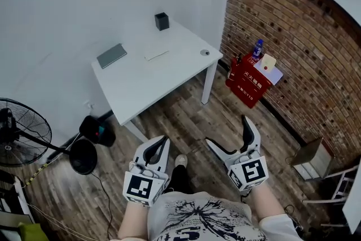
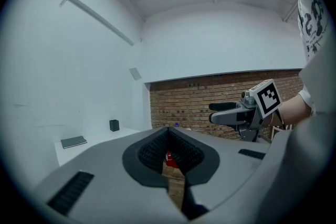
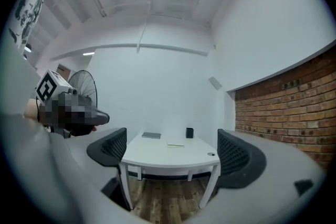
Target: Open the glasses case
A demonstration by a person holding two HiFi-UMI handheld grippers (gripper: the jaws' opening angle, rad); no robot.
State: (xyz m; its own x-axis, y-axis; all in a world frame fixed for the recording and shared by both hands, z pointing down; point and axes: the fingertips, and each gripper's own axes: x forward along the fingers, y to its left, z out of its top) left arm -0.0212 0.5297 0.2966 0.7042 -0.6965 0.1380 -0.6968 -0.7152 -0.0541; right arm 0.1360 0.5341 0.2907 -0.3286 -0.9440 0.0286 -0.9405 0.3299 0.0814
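Here left tool (image 1: 161,143) sits closed (empty); right tool (image 1: 227,131) gapes wide, both short of table (image 1: 141,84).

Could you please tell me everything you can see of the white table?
The white table has a smooth rectangular top with rounded corners on slim white legs. It stands on the wood floor beside the white wall. On it rest a flat grey slab, a small dark box, a pale flat item and a small round object.

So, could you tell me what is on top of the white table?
Grey flat item, black box, pale oblong item, small round disc; nothing covers the tabletop.
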